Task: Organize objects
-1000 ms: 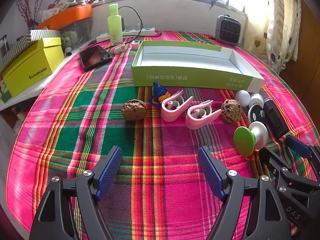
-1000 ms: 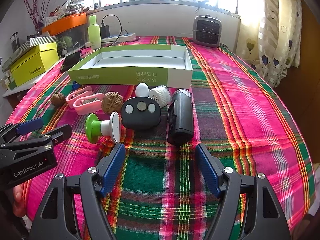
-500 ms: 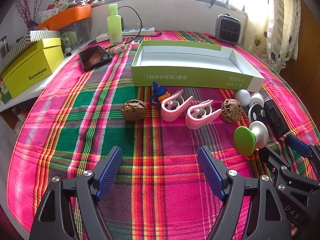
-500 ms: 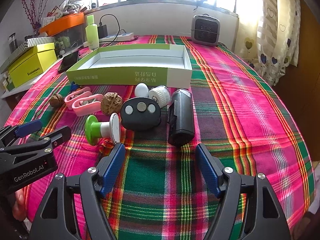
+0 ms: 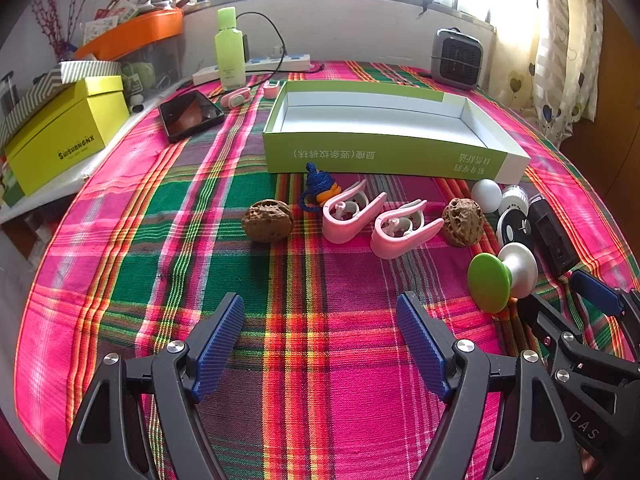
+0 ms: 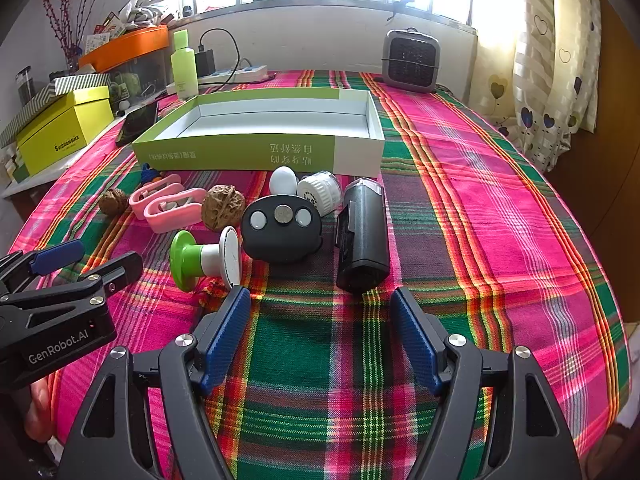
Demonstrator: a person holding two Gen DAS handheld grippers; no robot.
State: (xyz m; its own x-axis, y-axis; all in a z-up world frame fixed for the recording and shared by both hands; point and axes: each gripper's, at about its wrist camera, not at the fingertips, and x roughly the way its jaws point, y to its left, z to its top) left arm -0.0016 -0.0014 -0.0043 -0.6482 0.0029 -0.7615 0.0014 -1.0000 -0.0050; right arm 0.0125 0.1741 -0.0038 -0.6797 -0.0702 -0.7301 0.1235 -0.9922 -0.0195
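Note:
An empty green and white box (image 5: pixel 384 152) (image 6: pixel 260 152) lies open mid-table. In front of it lies a row of small items: a walnut (image 5: pixel 267 221), a blue and orange charm (image 5: pixel 318 189), two pink clips (image 5: pixel 352 212) (image 5: pixel 404 230), a second walnut (image 6: pixel 222 208), a white egg (image 6: pixel 283 180), a white round brush head (image 6: pixel 320 192), a black oval device (image 6: pixel 282 229), a black cylinder (image 6: pixel 362 236) and a green-capped stamp (image 6: pixel 200 256). My left gripper (image 5: pixel 320 344) is open near the front edge, short of the clips. My right gripper (image 6: pixel 320 340) is open just short of the black cylinder.
At the far left stand a yellow box (image 5: pixel 60 136), an orange tray (image 5: pixel 132 34), a green bottle (image 5: pixel 230 54), a power strip (image 5: pixel 256 69) and a phone (image 5: pixel 190 114). A small grey heater (image 6: pixel 412 60) stands at the back right, curtains (image 6: pixel 552 72) beyond it.
Both views have shifted very slightly; the right gripper has edged a little towards the objects. Nothing on the table has moved and both grippers stay open.

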